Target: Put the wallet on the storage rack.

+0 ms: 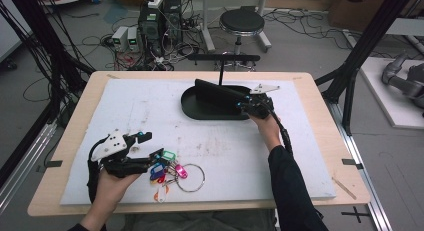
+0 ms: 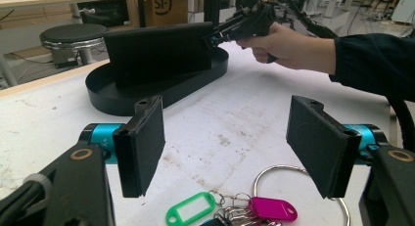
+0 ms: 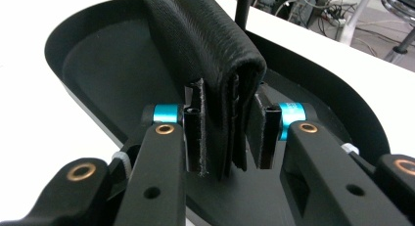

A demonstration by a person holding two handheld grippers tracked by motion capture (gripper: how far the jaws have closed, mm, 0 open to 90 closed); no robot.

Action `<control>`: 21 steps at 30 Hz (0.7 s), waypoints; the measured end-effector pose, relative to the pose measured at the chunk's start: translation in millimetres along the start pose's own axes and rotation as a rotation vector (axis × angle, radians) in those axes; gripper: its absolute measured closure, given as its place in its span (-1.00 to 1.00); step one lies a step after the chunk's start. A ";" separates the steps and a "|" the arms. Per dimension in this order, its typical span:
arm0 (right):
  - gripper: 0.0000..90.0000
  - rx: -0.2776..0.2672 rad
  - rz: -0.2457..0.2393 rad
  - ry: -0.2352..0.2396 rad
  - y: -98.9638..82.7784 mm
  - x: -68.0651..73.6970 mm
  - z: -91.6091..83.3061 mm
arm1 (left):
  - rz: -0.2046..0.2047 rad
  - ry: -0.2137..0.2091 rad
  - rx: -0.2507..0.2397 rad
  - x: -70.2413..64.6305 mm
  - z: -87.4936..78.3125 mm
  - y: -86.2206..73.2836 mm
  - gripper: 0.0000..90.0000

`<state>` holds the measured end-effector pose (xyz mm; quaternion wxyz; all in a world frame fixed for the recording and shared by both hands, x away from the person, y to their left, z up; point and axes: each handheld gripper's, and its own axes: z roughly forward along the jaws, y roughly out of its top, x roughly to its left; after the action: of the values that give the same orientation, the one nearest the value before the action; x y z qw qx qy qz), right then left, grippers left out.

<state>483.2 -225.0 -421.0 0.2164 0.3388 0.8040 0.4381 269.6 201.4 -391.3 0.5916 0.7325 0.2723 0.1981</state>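
Your right gripper [image 1: 245,104] is at the black oval tray [image 1: 192,109] at the far side of the table [image 1: 310,91], and a black folded wallet [image 3: 210,55] stands upright on its edge inside this tray; in the right gripper view the fingers [image 3: 195,133] stand on both sides of the wallet's near end, the left one touching the leather, the right one with a thin gap, so I judge the hold is loosened and no real pressing is there; the wallet seems to rest on the tray floor by itself, so the placing looks nearly done, and what is left is to open wider and pull your hand back without tipping it. Your left gripper [image 1: 150,158] rests near the front edge, its fingers [image 2: 142,143] wide apart and holding nothing; just in front of them lies the bunch of keys [image 1: 167,173] with coloured tags and a big metal ring [image 1: 191,177], not yet taken; this part, I think, remains.
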 end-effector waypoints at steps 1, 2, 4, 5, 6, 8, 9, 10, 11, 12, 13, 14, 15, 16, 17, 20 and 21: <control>0.58 0.006 0.000 -0.004 -0.1 0.1 -0.1 | -0.003 0.002 -0.002 0.2 0.5 0.1 -0.32; 0.57 0.015 0.007 -0.003 -0.7 -0.1 0.4 | -0.004 0.003 -0.003 0.4 0.7 0.2 -0.32; 0.56 0.020 0.017 -0.006 -1.6 -1.1 1.2 | -0.002 0.003 0.002 1.1 1.7 0.3 -0.32; 0.56 0.020 0.026 -0.004 -1.7 -1.2 1.1 | -0.005 0.000 0.004 1.1 2.6 0.1 -0.32; 0.55 0.021 0.028 -0.003 -1.7 -1.0 1.1 | -0.004 0.000 0.006 1.5 3.5 -0.2 -0.32; 0.49 0.025 0.020 -0.013 -1.0 -0.1 1.0 | -0.004 -0.004 0.012 1.9 5.2 -1.0 -0.32; 0.46 0.029 0.020 -0.022 -0.7 0.5 0.5 | -0.006 -0.006 0.014 2.1 5.8 -1.2 -0.32; 0.40 0.027 0.022 -0.027 -0.4 0.6 0.1 | -0.005 -0.009 0.016 2.2 6.1 -1.3 -0.32; 0.33 0.024 0.026 -0.031 0.0 0.2 -0.7 | -0.006 -0.009 0.017 2.4 6.6 -1.5 -0.32; 0.29 0.020 0.034 -0.043 0.5 0.0 -1.9 | -0.006 -0.009 0.019 2.6 6.7 -1.5 -0.32; 0.26 0.020 0.037 -0.045 0.9 -0.1 -2.9 | -0.008 -0.010 0.018 2.8 6.8 -1.6 -0.32; 0.19 0.016 0.040 -0.048 1.4 -0.3 -4.2 | -0.008 -0.010 0.018 3.1 7.0 -1.6 -0.32; 0.08 0.010 0.052 -0.050 1.8 -0.9 -6.3 | -0.007 -0.008 0.019 3.5 7.2 -1.5 -0.32; 0.01 0.006 0.072 -0.053 2.1 -1.5 -8.5 | -0.008 -0.006 0.020 4.2 7.1 -1.5 -0.32; -0.07 -0.002 0.091 -0.052 2.4 -2.6 -11.2 | -0.010 -0.006 0.018 4.8 7.5 -1.5 -0.32; -0.18 -0.020 0.119 -0.038 3.8 -3.8 -22.0 | -0.019 -0.002 0.024 7.4 8.4 -1.7 -0.33; -0.21 -0.024 0.117 -0.036 4.4 -3.7 -25.5 | -0.022 0.000 0.029 8.7 8.7 -1.7 -0.33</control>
<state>470.9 -240.2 -403.7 0.2091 0.3904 0.7735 0.4534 281.4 200.6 -395.1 0.5830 0.7380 0.2833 0.1875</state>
